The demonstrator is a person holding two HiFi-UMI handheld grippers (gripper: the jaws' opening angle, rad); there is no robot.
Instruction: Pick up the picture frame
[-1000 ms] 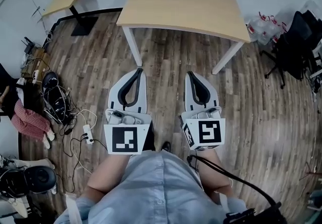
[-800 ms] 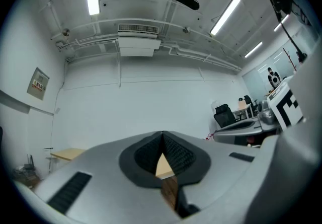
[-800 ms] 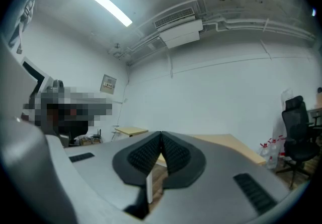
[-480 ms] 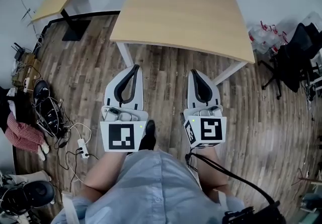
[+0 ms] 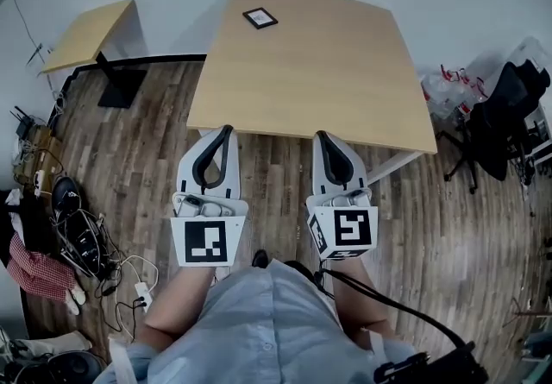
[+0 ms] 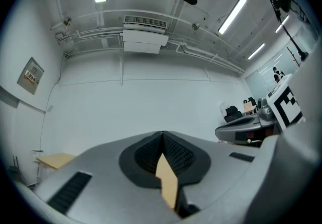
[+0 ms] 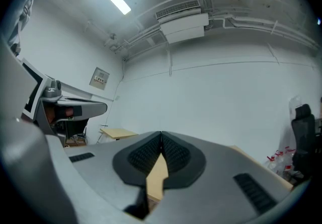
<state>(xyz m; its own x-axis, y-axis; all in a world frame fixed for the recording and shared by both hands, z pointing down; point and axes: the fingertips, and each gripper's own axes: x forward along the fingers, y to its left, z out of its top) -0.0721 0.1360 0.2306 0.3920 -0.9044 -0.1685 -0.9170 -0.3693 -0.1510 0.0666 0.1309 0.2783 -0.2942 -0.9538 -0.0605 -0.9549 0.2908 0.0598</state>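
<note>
The picture frame, small, black-edged with a pale centre, lies flat near the far left corner of the light wooden table. Both grippers are held side by side, pointing at the table's near edge and well short of the frame. My left gripper is shut with its tips touching and nothing between them; its meeting tips show against the white wall. My right gripper is also shut and empty, tips together. A sliver of tabletop shows through each pair of jaws.
A smaller wooden table stands at the left by the wall. Cables, a power strip and clothes litter the wooden floor at the left. A black office chair and plastic bags are at the right.
The person has stepped forward: both grippers moved together towards the table, and their tips now reach its near edge. The frame looks closer. Both stayed shut.
</note>
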